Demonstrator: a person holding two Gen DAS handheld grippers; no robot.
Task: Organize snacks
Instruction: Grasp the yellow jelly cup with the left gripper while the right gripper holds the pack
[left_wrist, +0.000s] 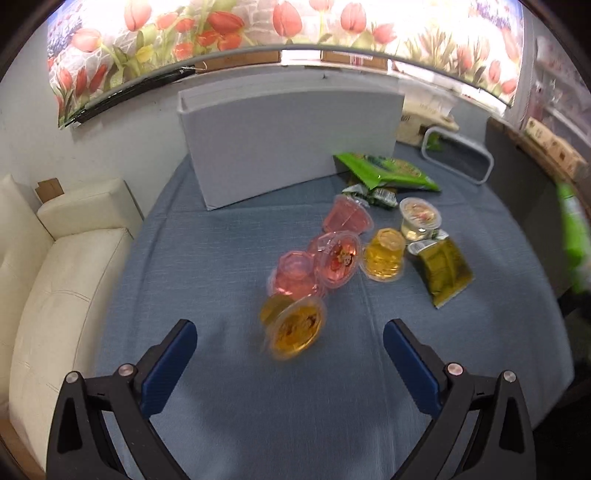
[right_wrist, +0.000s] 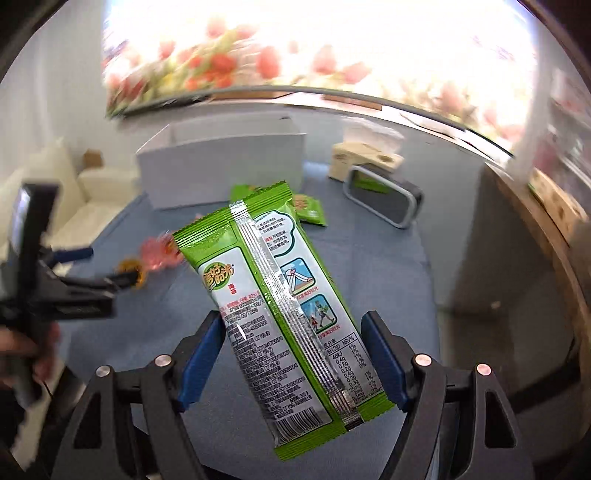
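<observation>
My left gripper (left_wrist: 290, 334) is open and empty, just above the blue tablecloth, with a tipped yellow jelly cup (left_wrist: 295, 326) lying between and just beyond its fingertips. Pink jelly cups (left_wrist: 317, 264) and more yellow cups (left_wrist: 384, 254) lie in a cluster behind it, with small olive-green packets (left_wrist: 445, 267) and a green snack bag (left_wrist: 386, 170). My right gripper (right_wrist: 291, 336) is closed on a long green and white snack packet (right_wrist: 280, 314), held above the table, back side up. A white box (left_wrist: 288, 142) stands at the back, also in the right wrist view (right_wrist: 221, 166).
A grey-rimmed container (right_wrist: 384, 199) lies on its side at the back right, also in the left wrist view (left_wrist: 458, 157), beside a tissue box (right_wrist: 364, 157). A cream sofa (left_wrist: 62, 266) is left of the table. The left gripper (right_wrist: 70, 284) shows at the left of the right wrist view.
</observation>
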